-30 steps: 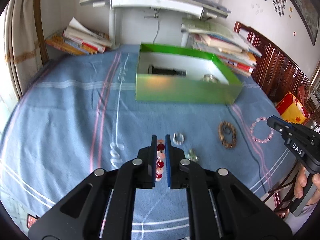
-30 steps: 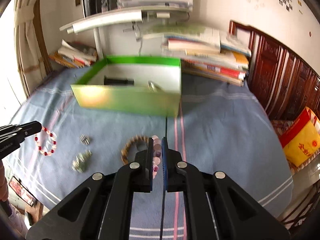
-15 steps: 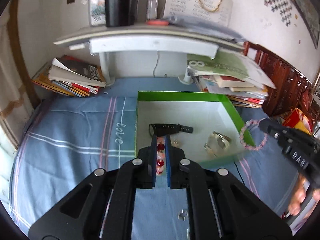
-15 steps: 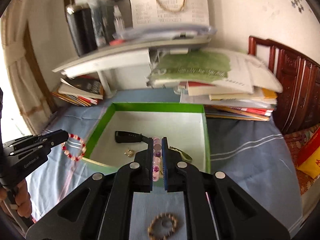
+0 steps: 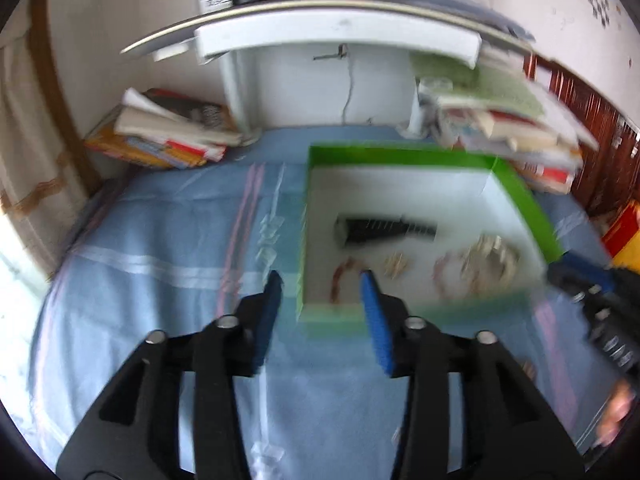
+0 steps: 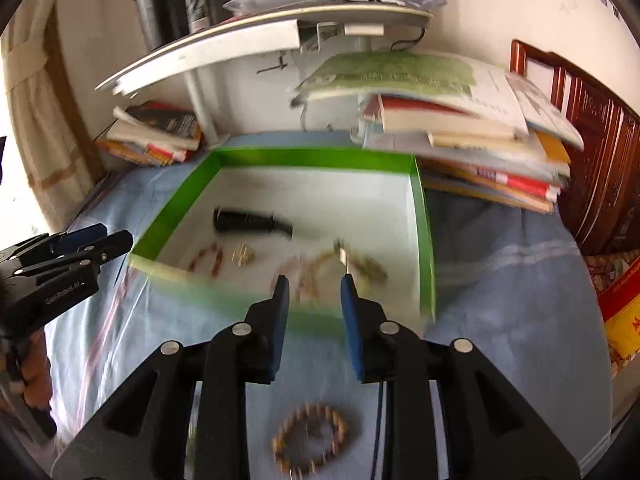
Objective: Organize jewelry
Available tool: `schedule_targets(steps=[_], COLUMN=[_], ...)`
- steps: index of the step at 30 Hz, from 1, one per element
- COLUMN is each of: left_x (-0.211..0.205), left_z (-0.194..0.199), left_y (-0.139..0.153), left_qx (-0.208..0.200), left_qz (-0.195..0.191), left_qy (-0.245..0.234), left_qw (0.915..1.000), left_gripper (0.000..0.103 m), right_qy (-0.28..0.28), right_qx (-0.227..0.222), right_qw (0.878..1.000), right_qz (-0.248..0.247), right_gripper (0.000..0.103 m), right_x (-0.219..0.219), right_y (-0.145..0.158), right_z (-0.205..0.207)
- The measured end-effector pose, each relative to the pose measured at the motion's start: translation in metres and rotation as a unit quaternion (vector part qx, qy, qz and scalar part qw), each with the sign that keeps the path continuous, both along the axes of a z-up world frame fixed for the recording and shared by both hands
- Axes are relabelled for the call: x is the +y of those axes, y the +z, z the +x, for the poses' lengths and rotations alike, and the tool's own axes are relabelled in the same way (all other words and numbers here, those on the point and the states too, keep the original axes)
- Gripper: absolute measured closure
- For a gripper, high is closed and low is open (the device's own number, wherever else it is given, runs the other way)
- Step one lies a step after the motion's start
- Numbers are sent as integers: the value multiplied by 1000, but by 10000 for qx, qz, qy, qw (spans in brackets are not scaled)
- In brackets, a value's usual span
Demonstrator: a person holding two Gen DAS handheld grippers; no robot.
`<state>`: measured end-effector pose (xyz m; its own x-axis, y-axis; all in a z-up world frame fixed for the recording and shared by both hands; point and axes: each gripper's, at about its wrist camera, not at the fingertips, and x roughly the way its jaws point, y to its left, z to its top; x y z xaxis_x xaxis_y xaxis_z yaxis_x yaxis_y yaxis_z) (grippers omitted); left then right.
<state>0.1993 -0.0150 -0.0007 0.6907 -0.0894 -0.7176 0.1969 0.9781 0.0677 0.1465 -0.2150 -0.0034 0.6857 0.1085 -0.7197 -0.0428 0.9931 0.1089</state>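
A green box [image 5: 524, 204] with a white floor stands on the blue cloth; it also shows in the right wrist view [image 6: 424, 216]. Inside lie a black watch [image 5: 384, 230], a red bead bracelet [image 5: 340, 280], a pink bead bracelet [image 5: 448, 276], a small gold piece [image 5: 396, 266] and a silvery piece [image 5: 492, 260]. My left gripper [image 5: 320, 280] is open and empty above the box's near left corner. My right gripper [image 6: 312, 284] is open and empty above the box's near wall. A brown bead bracelet [image 6: 310, 440] lies on the cloth below it. Both views are blurred.
Book stacks lie at the back left [image 5: 168, 132] and back right [image 6: 480, 136]. A white shelf [image 6: 248, 44] with bottles stands behind the box. A dark wooden chair [image 6: 600, 152] is at the right. A black cable [image 6: 378, 420] runs across the cloth.
Both grippers have opened and let their bracelets go. The red bead bracelet and the pink bead bracelet now lie inside the green box.
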Motion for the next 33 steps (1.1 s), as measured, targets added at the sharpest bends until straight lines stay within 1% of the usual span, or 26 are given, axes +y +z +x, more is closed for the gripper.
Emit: schedule_targets(steps=[2, 4, 6, 8, 11, 14, 15, 16, 18, 22, 23, 24, 25, 27, 28, 30, 33], left_x=[7, 14, 18, 16, 3, -9, -11, -12, -15, -17, -17, -18, -18, -17, -15, -15, -13], left_z=[-22, -48, -68, -88, -112, -120, -119, -120, -118, -120, -120, -119, -120, -123, -124, -126, -128], left_y=[-9, -23, -35, -48, -66, -82, -86, -89, -93, -94, -95, -94, -94, -93, -93, -95, -95], left_qx=[81, 282, 452, 619, 807, 965, 1008, 1031, 1030, 978, 968, 970, 963, 937, 910, 824, 744], left_qz=[-3, -155, -333, -463, -527, -513, -499, -477, -439, -452, -456, -462, -472, -502, -519, -402, -341], left_qy=[-83, -163, -248, -377, -590, -694, -687, -661, -585, -594, -588, -567, -543, -539, -496, -405, -368], left_qw=[9999, 9994, 9981, 9963, 9936, 9916, 9913, 9913, 9920, 9924, 9925, 9926, 9927, 9929, 9933, 9950, 9960], left_gripper=[54, 52, 49, 47, 42, 41, 41, 41, 41, 41, 41, 42, 44, 60, 62, 77, 83], right_qy=[31, -49, -120, -129, -157, -86, -46, -8, -7, -24, -18, 57, 131, 187, 178, 148, 210], right_qx=[94, 232, 377, 595, 685, 804, 784, 857, 935, 902, 906, 921, 919, 835, 754, 558, 269], right_qw=[9999, 9993, 9983, 9977, 9970, 9964, 9968, 9962, 9955, 9957, 9957, 9955, 9955, 9962, 9968, 9980, 9992], right_qz=[-72, -292, -438, -312, -324, -243, -174, -171, -155, -209, -212, -215, -173, -169, -218, -273, -205], right_gripper=[76, 76, 76, 76, 76, 76, 76, 76, 76, 76, 83, 92, 92, 92, 92, 92, 92], right_x=[-3, -5, -7, -10, -8, -5, -4, -2, 0, 5, 7, 10, 12, 15, 16, 18, 22], right_y=[-9, -24, -38, -51, -62, -72, -72, -75, -79, -78, -78, -78, -77, -74, -71, -59, -36], right_z=[-18, -34, -40, -42, -47, -54, -56, -56, -54, -51, -51, -53, -54, -59, -62, -68, -79])
